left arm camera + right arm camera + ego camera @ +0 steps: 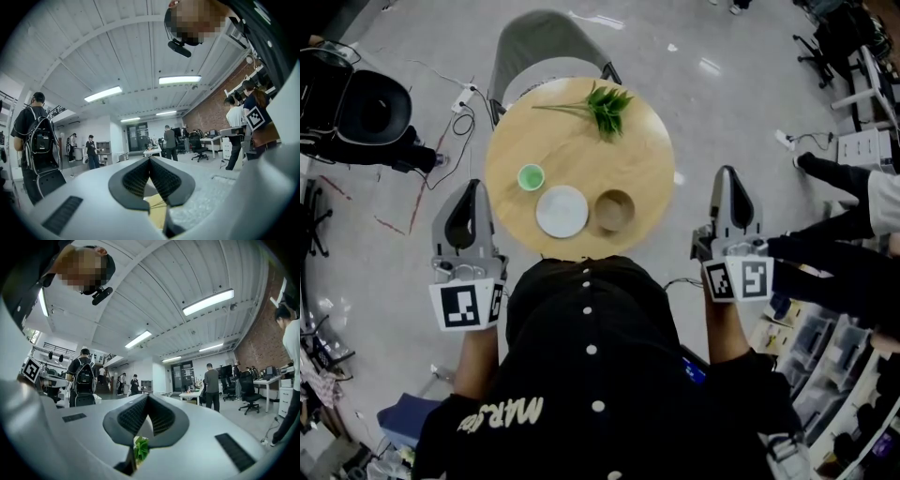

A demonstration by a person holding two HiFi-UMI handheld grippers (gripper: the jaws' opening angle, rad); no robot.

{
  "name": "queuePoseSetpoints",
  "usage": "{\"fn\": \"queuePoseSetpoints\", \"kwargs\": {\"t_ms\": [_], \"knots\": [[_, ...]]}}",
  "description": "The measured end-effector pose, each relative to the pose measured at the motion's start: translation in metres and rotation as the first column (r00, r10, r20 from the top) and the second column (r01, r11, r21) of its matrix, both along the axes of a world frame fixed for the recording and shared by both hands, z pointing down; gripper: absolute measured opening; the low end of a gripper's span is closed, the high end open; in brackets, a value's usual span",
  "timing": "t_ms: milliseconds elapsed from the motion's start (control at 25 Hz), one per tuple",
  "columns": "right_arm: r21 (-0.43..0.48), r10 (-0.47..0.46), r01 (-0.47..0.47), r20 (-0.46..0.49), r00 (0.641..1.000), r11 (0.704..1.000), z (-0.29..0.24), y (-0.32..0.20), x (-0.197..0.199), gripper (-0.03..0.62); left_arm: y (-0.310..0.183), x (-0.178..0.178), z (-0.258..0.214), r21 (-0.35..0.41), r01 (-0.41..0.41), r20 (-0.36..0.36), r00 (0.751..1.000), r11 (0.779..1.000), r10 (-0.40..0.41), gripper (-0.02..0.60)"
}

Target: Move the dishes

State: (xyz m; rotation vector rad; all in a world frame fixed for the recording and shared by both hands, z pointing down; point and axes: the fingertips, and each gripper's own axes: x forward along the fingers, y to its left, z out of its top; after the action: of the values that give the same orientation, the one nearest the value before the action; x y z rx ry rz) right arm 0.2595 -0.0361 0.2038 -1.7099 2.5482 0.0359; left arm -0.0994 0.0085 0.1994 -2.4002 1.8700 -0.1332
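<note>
With both held level beside the table (652,159), left gripper (472,190) and right gripper (727,178) are clenched tight, nothing between the jaws, both clear of the tabletop. Near edge: white plate (562,211), brown bowl (614,210) just beside it on the right. Green cup (531,176) just behind the plate, left. Leafy sprig (605,108) at far edge. Chair (546,47) beyond.

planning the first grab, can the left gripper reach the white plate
Probably yes: the left gripper, shut, hangs beside the table; only the green cup sits near its path to the white plate.
</note>
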Motion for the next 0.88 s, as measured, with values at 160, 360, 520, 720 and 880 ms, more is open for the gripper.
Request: {"fn": "queuePoseSetpoints", "kwargs": {"t_ms": [160, 360, 520, 720, 880], "knots": [[-0.007, -0.015, 0.015, -0.014, 1.0, 1.0, 0.003, -0.001, -0.009, 0.003, 0.001, 0.0, 0.0, 0.003, -0.007, 0.002, 1.0, 1.0, 0.007, 0.003], [-0.004, -0.03, 0.03, -0.027, 0.999, 1.0, 0.001, 0.0, -0.015, 0.003, 0.005, 0.002, -0.002, 0.006, -0.018, 0.001, 1.0, 1.0, 0.018, 0.003], [-0.008, -0.035, 0.035, -0.04, 0.999, 0.999, 0.003, 0.0, -0.019, 0.003, 0.005, 0.003, -0.001, 0.008, -0.021, 0.0, 1.0, 1.0, 0.021, 0.003], [-0.014, -0.042, 0.041, -0.035, 0.998, 0.999, 0.004, 0.001, -0.021, 0.003, 0.005, 0.002, -0.001, 0.003, -0.014, 0.012, 1.0, 1.0, 0.014, 0.003], [-0.022, -0.048, 0.048, -0.017, 0.999, 0.999, 0.005, -0.001, -0.021, 0.003, 0.005, 0.003, 0.0, 0.0, -0.015, 0.007, 1.0, 1.0, 0.015, 0.003]]}}
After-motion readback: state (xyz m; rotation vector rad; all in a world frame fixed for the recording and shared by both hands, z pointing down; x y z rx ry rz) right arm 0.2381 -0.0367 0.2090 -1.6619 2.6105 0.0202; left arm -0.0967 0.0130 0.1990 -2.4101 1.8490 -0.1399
